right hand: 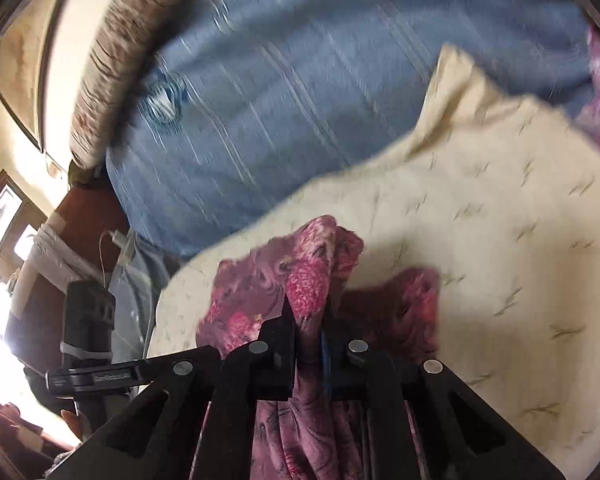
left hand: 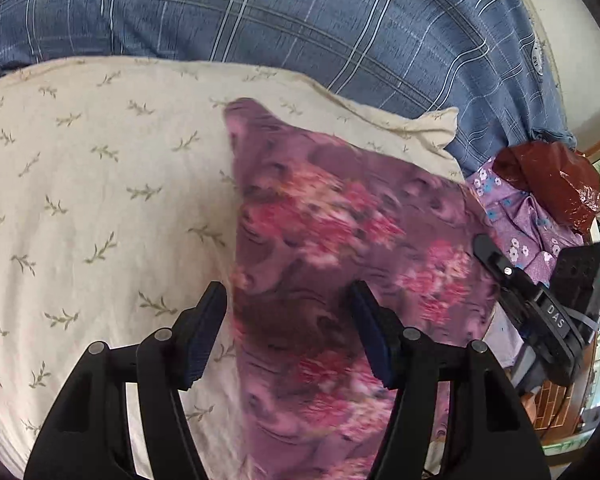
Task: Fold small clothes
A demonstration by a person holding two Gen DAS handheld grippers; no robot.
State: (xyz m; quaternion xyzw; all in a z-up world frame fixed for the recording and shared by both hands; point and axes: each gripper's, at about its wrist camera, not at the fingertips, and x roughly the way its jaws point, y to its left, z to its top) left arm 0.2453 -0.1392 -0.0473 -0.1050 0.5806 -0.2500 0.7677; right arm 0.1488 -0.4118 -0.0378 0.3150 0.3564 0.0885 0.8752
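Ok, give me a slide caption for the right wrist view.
Right gripper shut on purple floral garment, bunching it above cream leaf-print cloth.

One floral garment (left hand: 332, 248), one cream pillow (left hand: 100, 184), one plaid sheet (left hand: 300, 20), two grippers (one per hand).

Home bedroom. Work surface is a bed: cream cotton sheet printed with small olive leaf sprigs (left hand: 100, 200), laid over a blue plaid bedspread with thin white lines (left hand: 300, 20). Pale yellow painted wall (right hand: 16, 128) behind, carrying a dark-framed picture (right hand: 16, 80). Dark wooden window frame (right hand: 4, 216) at the room's edge, strong daylight coming through. Lilac flower-print cloth (left hand: 520, 224) heaped at the bed's side, a crumpled reddish-brown plastic bag (left hand: 552, 184) on it.
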